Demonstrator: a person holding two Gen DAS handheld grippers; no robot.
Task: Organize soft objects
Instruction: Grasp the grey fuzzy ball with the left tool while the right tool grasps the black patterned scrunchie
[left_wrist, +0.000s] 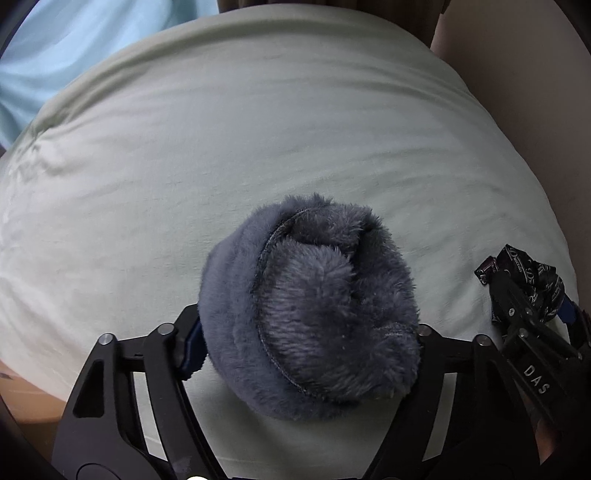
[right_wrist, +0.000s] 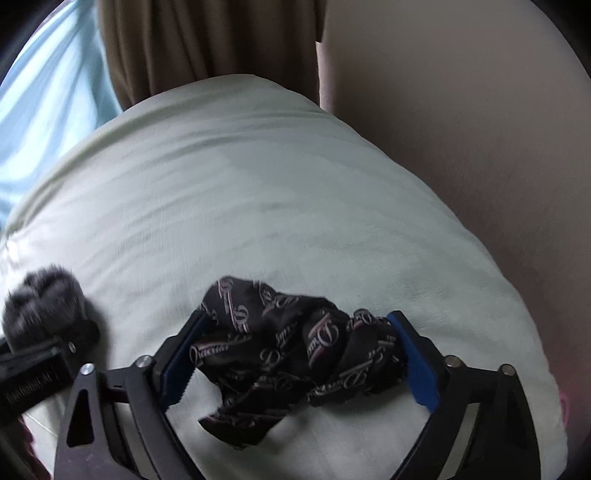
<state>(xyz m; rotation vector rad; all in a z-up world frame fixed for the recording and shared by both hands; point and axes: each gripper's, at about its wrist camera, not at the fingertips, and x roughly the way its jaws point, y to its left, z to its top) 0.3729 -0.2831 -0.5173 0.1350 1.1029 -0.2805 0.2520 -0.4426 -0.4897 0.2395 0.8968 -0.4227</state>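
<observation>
A fluffy grey-blue soft item (left_wrist: 314, 306) lies on a pale green pillow (left_wrist: 258, 140). My left gripper (left_wrist: 306, 321) is shut on it: the blue left pad presses into the fur and the right finger is hidden behind the fluff. A crumpled black cloth with a light script pattern (right_wrist: 288, 339) lies on the same pillow (right_wrist: 258, 184). It sits between the blue pads of my right gripper (right_wrist: 297, 321), which touch both its ends. In the right wrist view the fluffy item (right_wrist: 40, 306) shows blurred at far left. The left wrist view has the black cloth (left_wrist: 535, 273) at its right edge.
Light blue fabric (right_wrist: 48, 92) lies beyond the pillow at upper left. A brown curtain (right_wrist: 203, 44) hangs behind it, and a beige wall (right_wrist: 461, 129) runs along the right side. The pillow's far half is bare, wrinkled fabric. A brown surface (left_wrist: 22, 387) shows at lower left.
</observation>
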